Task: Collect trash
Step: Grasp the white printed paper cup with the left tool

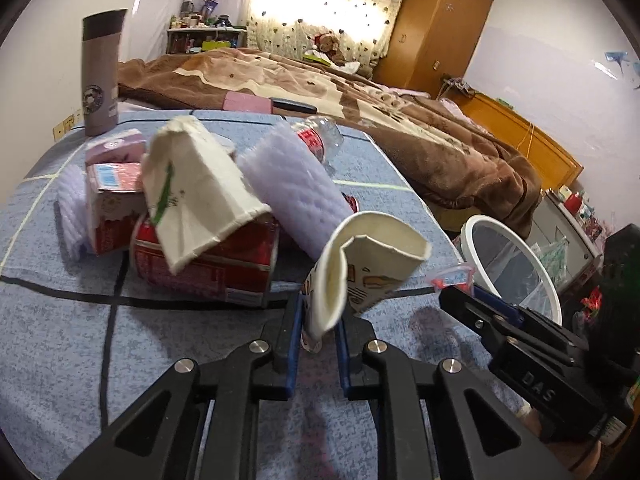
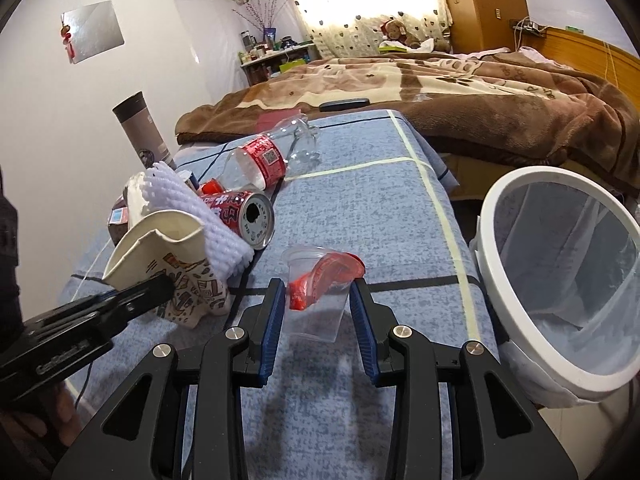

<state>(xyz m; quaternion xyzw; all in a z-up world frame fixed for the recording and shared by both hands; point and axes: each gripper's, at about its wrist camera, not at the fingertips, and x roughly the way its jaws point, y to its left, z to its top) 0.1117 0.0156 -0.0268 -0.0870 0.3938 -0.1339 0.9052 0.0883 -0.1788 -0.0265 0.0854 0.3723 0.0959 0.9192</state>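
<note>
While the left tongs (image 1: 318, 326) pinch the crushed base of a printed paper cup (image 1: 360, 272), the cup stands lifted off the blue bench (image 1: 60, 340), its long axis running up and to the right in the left wrist view, its folded mouth pointing upward toward the bin. From the right wrist view the same cup (image 2: 168, 264) shows with its open mouth tipped up and left.

The right tongs (image 2: 316, 296) sit around a clear plastic cup (image 2: 316, 292) with a crumpled red wrapper (image 2: 324, 276) inside. Their blue pads touch the cup's sides, gripping it; the cup's mouth points away from the camera and its base toward it, long axis roughly along the fingers.

Behind, a heap of trash lies on the bench: a second crushed paper cup (image 1: 200, 196) on a red can (image 1: 208, 264) lying on its side, a white foam sleeve (image 1: 292, 188), small cartons (image 1: 114, 196) and a clear bottle (image 2: 272, 152) on its side with a red label. A white-rimmed bin (image 2: 560, 280) lined with a clear bag stands just beside the bench's right edge. A grey tumbler (image 1: 100, 72) stands upright at the far left corner.
</note>
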